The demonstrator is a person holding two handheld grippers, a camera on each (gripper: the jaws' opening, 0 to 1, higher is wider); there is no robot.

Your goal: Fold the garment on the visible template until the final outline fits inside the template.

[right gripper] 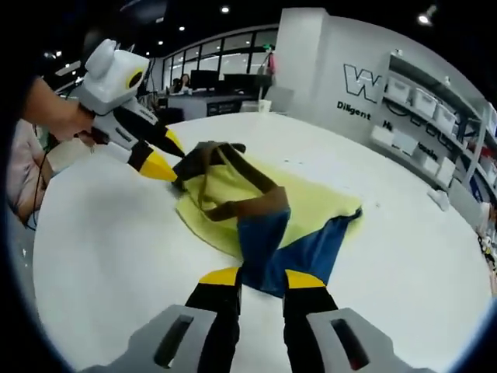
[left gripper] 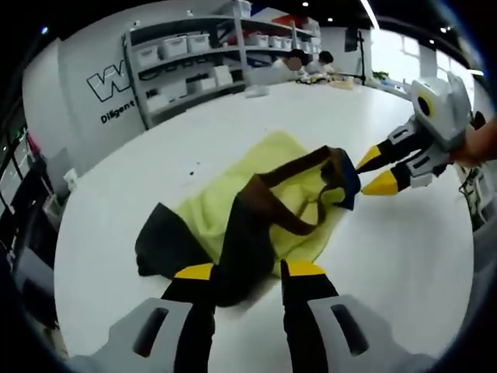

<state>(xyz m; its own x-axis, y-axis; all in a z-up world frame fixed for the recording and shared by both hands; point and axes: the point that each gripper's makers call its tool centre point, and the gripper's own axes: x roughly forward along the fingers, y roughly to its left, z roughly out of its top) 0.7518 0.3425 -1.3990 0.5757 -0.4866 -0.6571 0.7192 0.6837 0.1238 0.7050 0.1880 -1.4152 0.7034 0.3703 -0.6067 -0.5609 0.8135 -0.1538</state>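
Observation:
A dark blue garment [left gripper: 248, 225] with brown trim lies partly over a yellow-green template cloth [left gripper: 210, 206] on the white table [left gripper: 388, 264]. My left gripper [left gripper: 250, 270] is shut on the garment's near dark edge. My right gripper [left gripper: 374, 172] comes in from the right and pinches the far brown-trimmed corner. In the right gripper view, the blue fabric [right gripper: 268, 237] runs between my right gripper's [right gripper: 264, 277] jaws, which are shut on it. There the left gripper [right gripper: 165, 155] holds the opposite brown-strapped end, raised a little above the template [right gripper: 326, 198].
Shelves with white bins [left gripper: 194, 54] stand against the wall behind the table [right gripper: 116, 256]. People sit at a far desk [left gripper: 307, 62]. A hand [right gripper: 54, 116] holds the left gripper. The table's rounded edge [left gripper: 85, 233] lies close to the garment's left side.

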